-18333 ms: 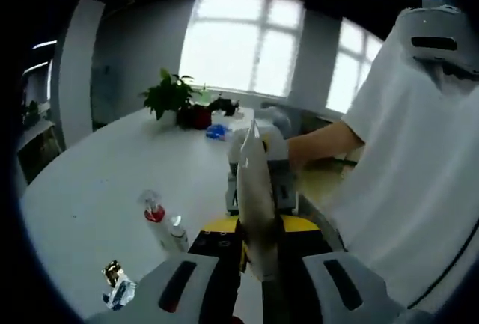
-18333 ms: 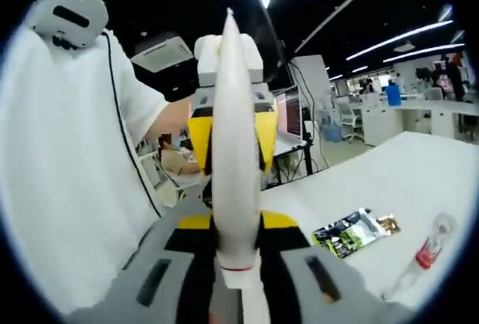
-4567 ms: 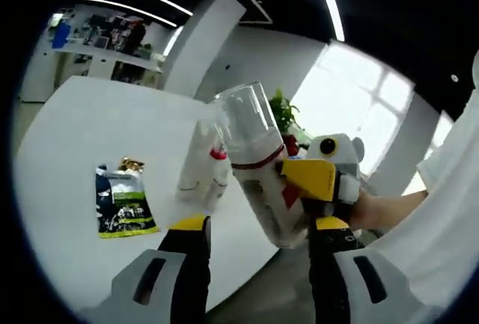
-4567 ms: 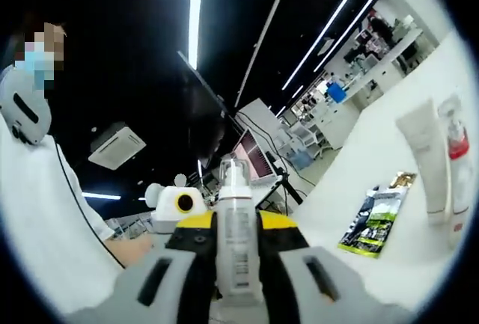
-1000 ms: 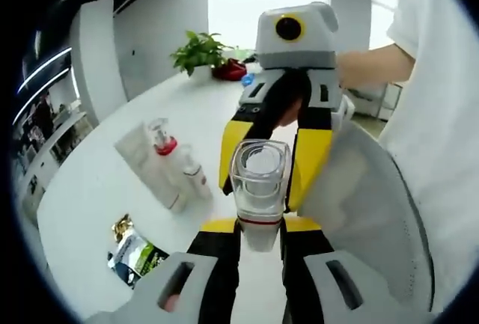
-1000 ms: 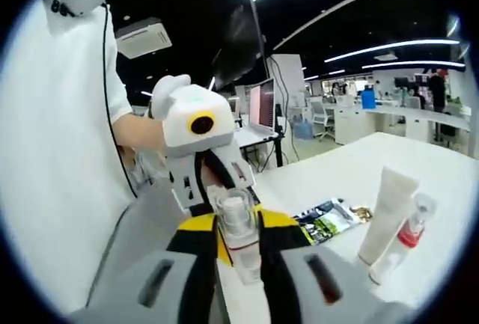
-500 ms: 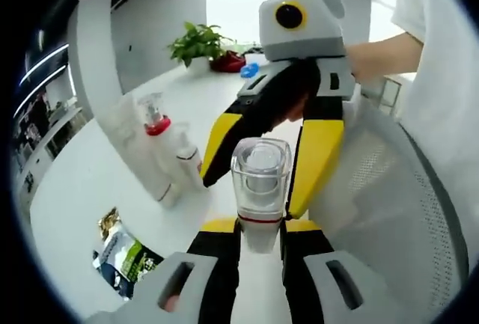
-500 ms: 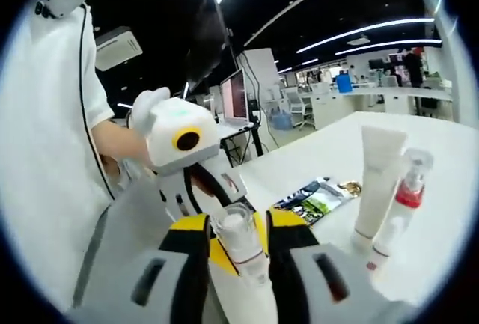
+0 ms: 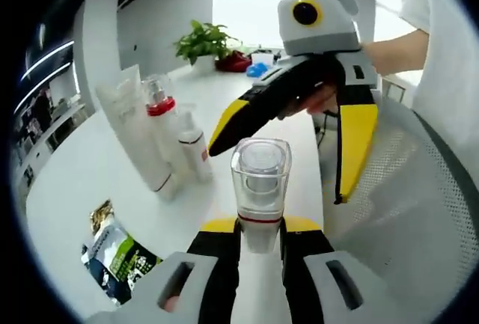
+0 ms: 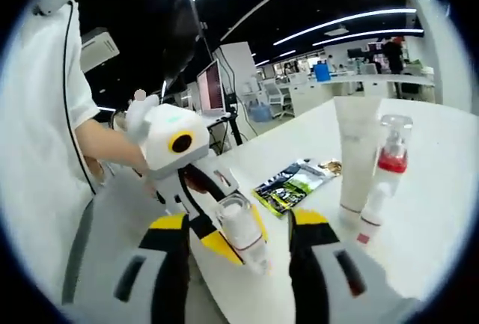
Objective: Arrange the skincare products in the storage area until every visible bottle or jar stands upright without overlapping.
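Left gripper view: left hand-held gripper [image 9: 260, 228] stays clenched on the clear-capped bottle [image 9: 260, 182] beside the standing tube [image 9: 138, 133], while the right hand-held gripper [image 10: 238, 243] has just released it, jaws spread, so placement falls to the left.

White bottle with clear square cap and red band [image 9: 260, 189] pinned upright between yellow-black jaws; tall white tube [image 10: 356, 161], red-collared pump bottle [image 10: 390, 161] and small white bottle [image 9: 196, 153] stand clustered on the table.
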